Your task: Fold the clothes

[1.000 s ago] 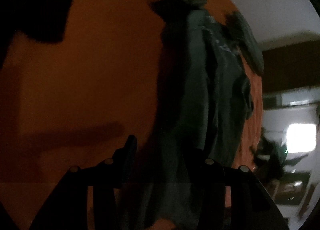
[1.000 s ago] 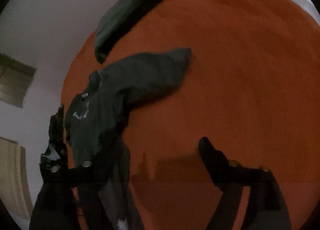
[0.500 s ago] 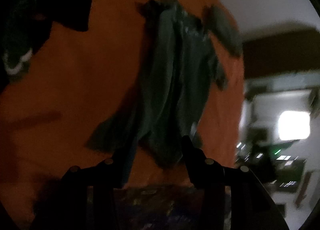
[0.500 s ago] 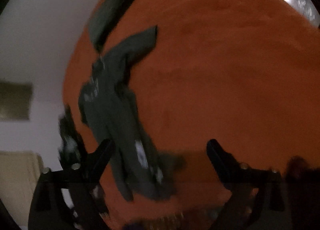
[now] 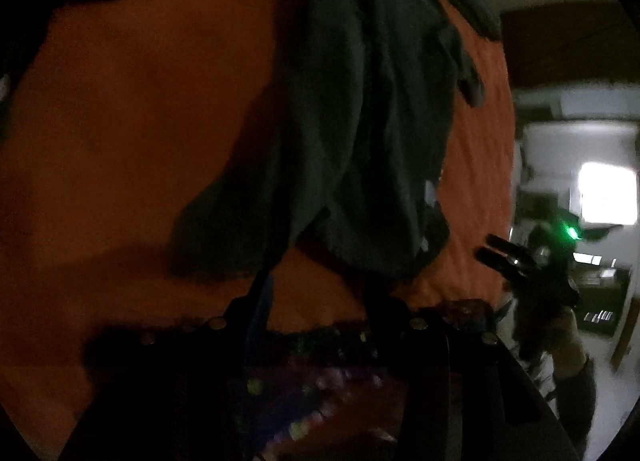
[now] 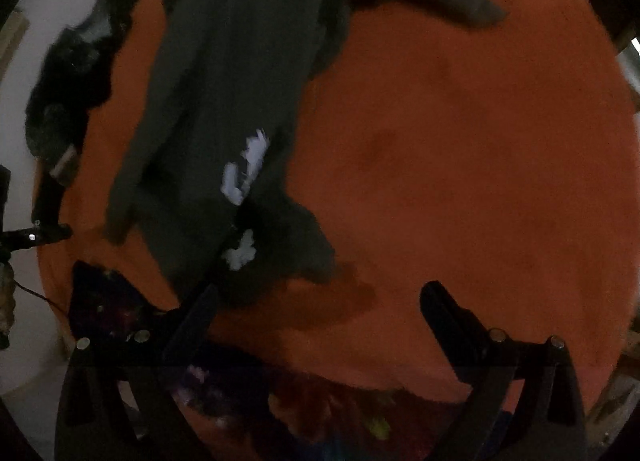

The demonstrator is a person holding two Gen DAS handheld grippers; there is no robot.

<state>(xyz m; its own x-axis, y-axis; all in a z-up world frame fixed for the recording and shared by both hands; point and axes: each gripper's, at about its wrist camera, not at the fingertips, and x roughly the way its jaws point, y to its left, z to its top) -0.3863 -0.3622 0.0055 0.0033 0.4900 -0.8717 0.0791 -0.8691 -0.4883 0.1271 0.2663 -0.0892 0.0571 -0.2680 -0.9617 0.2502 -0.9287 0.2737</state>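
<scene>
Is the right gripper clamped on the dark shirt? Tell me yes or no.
No: in the right wrist view the right gripper stands wide open over the orange cover, and the dark shirt lies flat, ungripped.

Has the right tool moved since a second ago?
Yes. The right tool pulled back toward the near edge of the orange bedspread; the dark green garment now lies ahead, released, jaws just opened wider.

dark grey shirt (image 6: 224, 101), crumpled lengthwise, on orange blanket (image 6: 460, 141)
</scene>
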